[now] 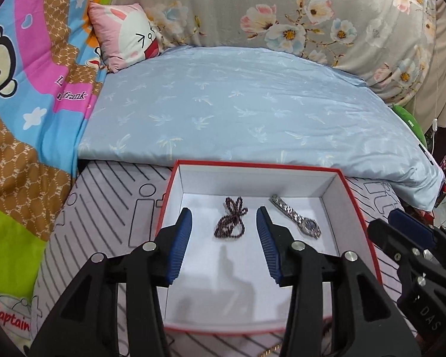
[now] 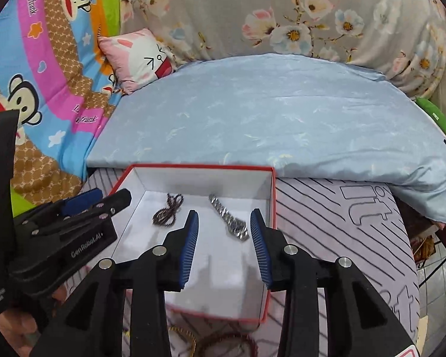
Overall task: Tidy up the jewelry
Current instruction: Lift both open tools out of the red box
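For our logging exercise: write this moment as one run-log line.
left gripper: open, empty | right gripper: open, empty | red box: beaded necklace, silver watch inside

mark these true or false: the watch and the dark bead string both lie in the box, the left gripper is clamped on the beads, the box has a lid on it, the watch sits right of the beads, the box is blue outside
1. The watch and the bead string both lie in the box. True.
2. The left gripper is clamped on the beads. False: its jaws stand open above the box, holding nothing.
3. The box has a lid on it. False: it is open.
4. The watch sits right of the beads. True.
5. The box is blue outside. False: red outside, white inside.
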Motion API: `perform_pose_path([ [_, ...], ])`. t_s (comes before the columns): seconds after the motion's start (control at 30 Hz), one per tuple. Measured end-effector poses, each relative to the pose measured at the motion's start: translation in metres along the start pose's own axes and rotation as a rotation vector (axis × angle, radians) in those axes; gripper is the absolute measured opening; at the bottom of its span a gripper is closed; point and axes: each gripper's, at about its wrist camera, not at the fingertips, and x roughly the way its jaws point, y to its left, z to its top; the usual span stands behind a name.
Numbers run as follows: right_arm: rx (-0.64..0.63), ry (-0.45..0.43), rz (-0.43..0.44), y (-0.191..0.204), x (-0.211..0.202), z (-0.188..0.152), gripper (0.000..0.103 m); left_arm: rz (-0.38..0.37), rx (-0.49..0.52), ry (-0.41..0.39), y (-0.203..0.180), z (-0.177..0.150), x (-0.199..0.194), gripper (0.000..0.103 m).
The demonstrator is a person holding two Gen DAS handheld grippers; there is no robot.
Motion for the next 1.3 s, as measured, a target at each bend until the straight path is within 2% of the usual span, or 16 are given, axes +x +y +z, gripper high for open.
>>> perform_pose_path([
  [0.37,0.005,0.049,0.007,-0.003,-0.064,-0.071,0.037,0.005,-0.04,0.018,0.028,-0.06,-0.068,0.043],
  [0.6,0.009,0.126,0.0,-0.004,-0.079,-0.124,0.037,0.04,-0.061,0.066,0.045,-0.112,-0.093,0.043],
  [0.67,0.013,0.147,0.004,-0.006,-0.081,-0.136,0.037,0.039,-0.076,0.103,0.047,-0.123,-0.097,0.043],
  [0.9,0.013,0.211,0.022,-0.002,-0.091,-0.175,0.037,0.046,-0.093,0.148,0.051,-0.162,-0.109,0.043],
  [1.0,-0.003,0.232,0.024,0.004,-0.093,-0.19,0.037,0.027,-0.112,0.172,0.052,-0.179,-0.114,0.043],
  [1.07,-0.013,0.239,0.016,0.006,-0.094,-0.197,0.037,0.013,-0.109,0.187,0.048,-0.187,-0.116,0.043],
  [1.3,-0.003,0.265,0.032,0.006,-0.093,-0.205,0.037,0.033,-0.1,0.22,0.045,-0.206,-0.114,0.043],
])
